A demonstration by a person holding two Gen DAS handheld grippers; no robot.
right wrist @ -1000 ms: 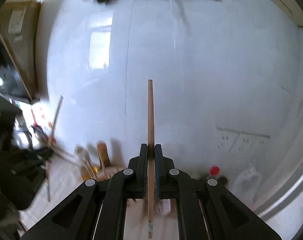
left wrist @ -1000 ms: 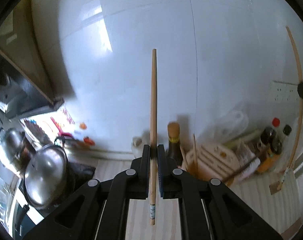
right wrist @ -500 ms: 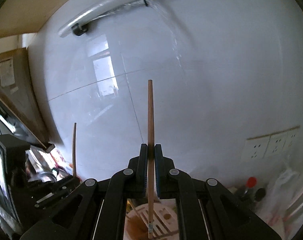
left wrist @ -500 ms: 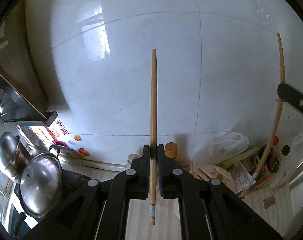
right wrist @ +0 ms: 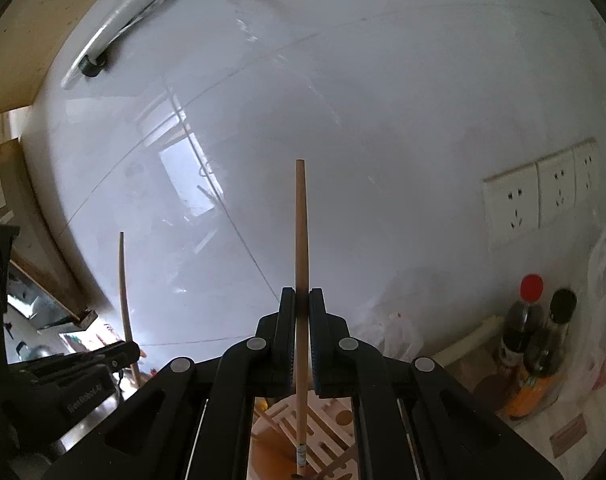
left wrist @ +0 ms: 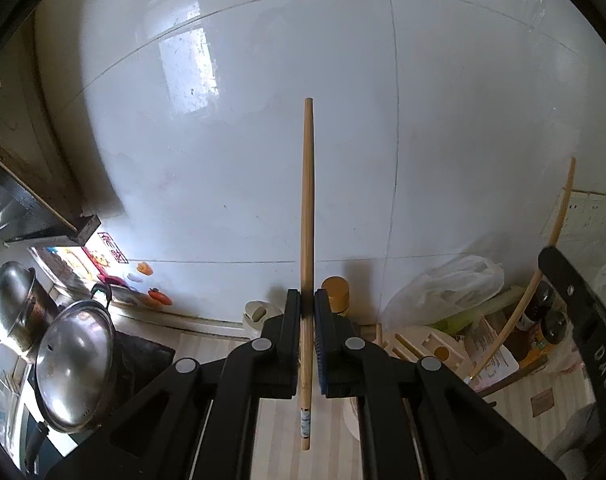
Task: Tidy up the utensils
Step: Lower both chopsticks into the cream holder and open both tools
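Left hand-held gripper [left wrist: 308, 304]: jaws closed tight on a wooden chopstick [left wrist: 307, 240], pinched low on the shaft, the long end pointing up against the white tiled wall [left wrist: 223, 160].
Right hand-held gripper [right wrist: 301, 304]: likewise clamped shut on a second chopstick [right wrist: 301, 260], gripped in its lower part, the printed tip hanging just above a slotted wooden holder [right wrist: 323, 436].
Where the pair are: both sticks are in the air, one per gripper; the holder sits on the striped bench [left wrist: 543, 400] between a plastic bag [left wrist: 443, 288] and dark sauce bottles [right wrist: 539, 344]. Whether the right tip touches the holder cannot be told.
How they handle: light, stiff, thin and smooth, likely to pivot or slide between the pads if bumped.
Where to hold: near the thicker lower third, as now, keeps the tip short and steerable.
Risk: a slot edge could lever the stick sideways out of the grip.
Nearby: steel pot lids [left wrist: 75, 364] at the left.
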